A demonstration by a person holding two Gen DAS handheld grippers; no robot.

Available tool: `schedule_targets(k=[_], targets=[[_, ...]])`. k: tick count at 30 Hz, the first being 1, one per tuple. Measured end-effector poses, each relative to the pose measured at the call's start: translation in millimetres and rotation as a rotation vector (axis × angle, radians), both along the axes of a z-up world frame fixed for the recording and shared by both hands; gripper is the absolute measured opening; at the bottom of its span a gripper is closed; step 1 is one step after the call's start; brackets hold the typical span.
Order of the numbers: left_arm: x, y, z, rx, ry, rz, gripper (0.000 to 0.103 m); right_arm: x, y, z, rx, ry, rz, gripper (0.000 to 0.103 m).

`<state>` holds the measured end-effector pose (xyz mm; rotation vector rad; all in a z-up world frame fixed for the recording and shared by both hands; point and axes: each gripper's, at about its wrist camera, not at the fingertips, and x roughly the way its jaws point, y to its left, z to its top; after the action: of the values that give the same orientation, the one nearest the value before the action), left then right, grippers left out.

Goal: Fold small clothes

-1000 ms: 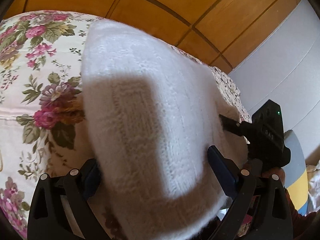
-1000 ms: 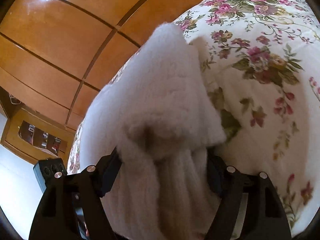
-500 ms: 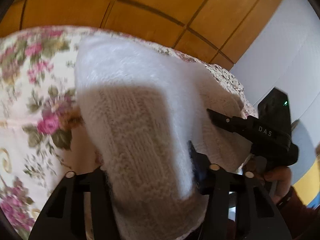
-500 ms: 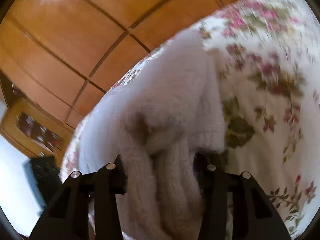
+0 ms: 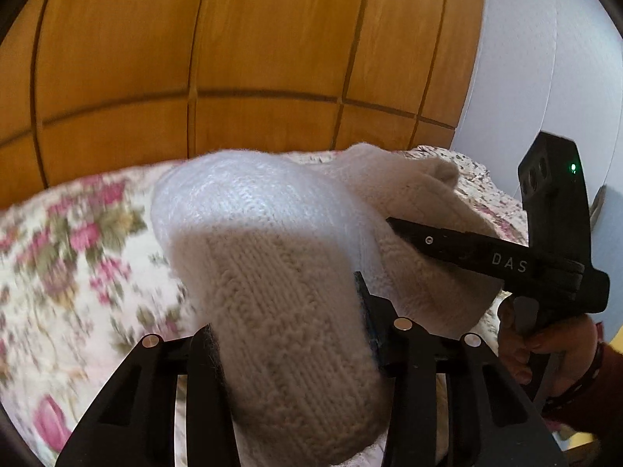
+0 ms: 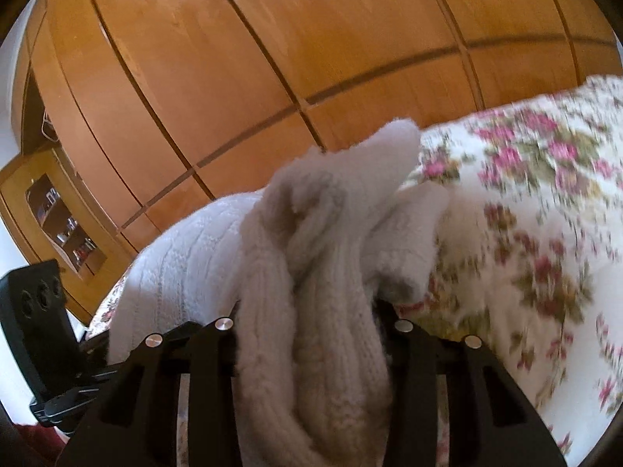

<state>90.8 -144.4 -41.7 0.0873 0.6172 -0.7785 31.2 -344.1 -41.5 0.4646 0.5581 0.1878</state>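
I have both the left hand-held gripper and right hand-held gripper closing, clamped on the white knit garment above the bed; next, I'd carry this edge across to fold.

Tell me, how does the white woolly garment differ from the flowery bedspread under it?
The white knit garment is plain and ribbed; the floral bedspread is printed with pink flowers and green leaves. The garment is bunched and pinched by the left gripper and right gripper, both closing; the bedspread lies spread out. Both are soft fabric.
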Motion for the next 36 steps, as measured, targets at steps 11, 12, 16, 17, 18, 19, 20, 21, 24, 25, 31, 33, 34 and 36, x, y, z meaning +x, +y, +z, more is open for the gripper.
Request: schedule_targets(k=[11,12,16,17,18,19,20,21,24,25,31,33,34,36], targets=[[74,-36,10,0.085,-0.220,0.039,0.040,84,-22,10,-0.048,-0.102,-0.044,0.038],[82,-40,9,0.093,-0.230,0.046,0.040,96,-24,10,-0.059,-0.106,-0.055,0.038],[113,-59,-2,0.116,-0.249,0.069,0.040,131,-36,3,-0.076,-0.085,-0.106,0.038],[124,-65,-8,0.124,-0.235,0.076,0.040,139,-40,0,-0.081,-0.071,-0.123,0.038],[133,-69,-13,0.129,-0.210,0.081,0.040,146,-43,-5,-0.089,-0.051,-0.140,0.038],[141,-73,-20,0.136,-0.175,0.087,0.040,154,-44,-12,-0.106,-0.012,-0.163,0.038],[152,-76,-29,0.148,-0.124,0.092,0.040,161,-47,-20,-0.117,0.029,-0.179,0.040],[163,-78,-41,0.165,-0.063,0.109,0.043,168,-50,-30,-0.125,0.081,-0.197,0.045],[175,-67,-54,0.117,0.025,0.123,0.052,173,-70,-51,-0.034,0.147,-0.231,0.061],[177,-63,-54,0.094,0.048,0.113,0.056,172,-73,-53,-0.020,0.149,-0.238,0.063],[165,-39,-52,-0.002,0.051,0.172,0.078,166,-74,-51,-0.050,0.136,-0.268,0.075],[155,-28,-45,-0.051,0.021,0.211,0.083,157,-73,-48,-0.053,0.107,-0.281,0.077],[148,-21,-43,-0.076,0.008,0.231,0.085,153,-74,-45,-0.058,0.089,-0.286,0.078],[145,-11,-39,-0.121,0.009,0.272,0.087,139,-70,-39,-0.079,0.044,-0.306,0.082]])
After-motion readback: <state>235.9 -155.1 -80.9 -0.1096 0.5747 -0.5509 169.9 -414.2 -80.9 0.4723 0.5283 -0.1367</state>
